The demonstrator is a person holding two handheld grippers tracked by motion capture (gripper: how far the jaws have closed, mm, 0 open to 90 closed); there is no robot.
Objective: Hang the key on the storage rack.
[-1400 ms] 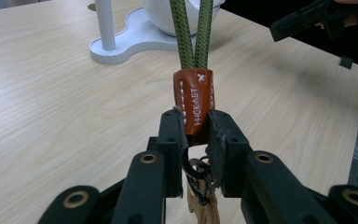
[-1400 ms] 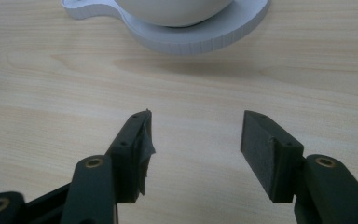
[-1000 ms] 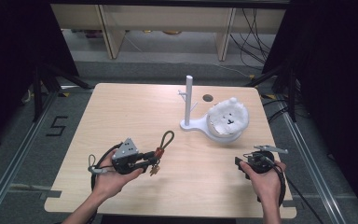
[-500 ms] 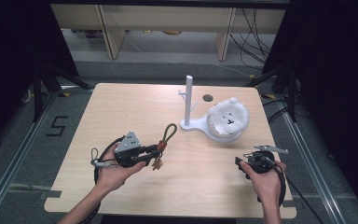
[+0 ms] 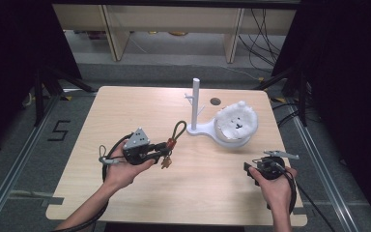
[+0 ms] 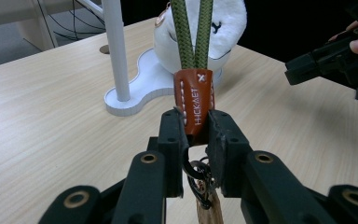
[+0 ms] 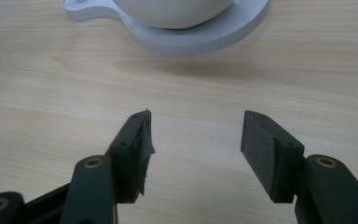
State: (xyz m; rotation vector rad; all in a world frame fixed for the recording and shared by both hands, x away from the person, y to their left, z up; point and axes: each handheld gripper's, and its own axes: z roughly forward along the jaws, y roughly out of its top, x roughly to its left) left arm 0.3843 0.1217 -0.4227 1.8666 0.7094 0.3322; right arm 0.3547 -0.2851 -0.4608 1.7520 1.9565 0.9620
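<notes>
Lab: framed test table, cables

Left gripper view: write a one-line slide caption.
Left gripper clamps the orange leather tab of a green cord keychain, facing the white stand.

- The orange leather tab of the keychain bears the white word "HICKAET", printed along its length so that it reads sideways in the left gripper view.
- The same tab carries a small white stitched cross, like an "x", near its upper end, just below the two strands of the green cord loop.
- On the grey floor left of the table, black tape forms the numeral "5" in the high view.
- The plush toy on the white stand has small dark marks on its face; they cannot be read as letters.
</notes>
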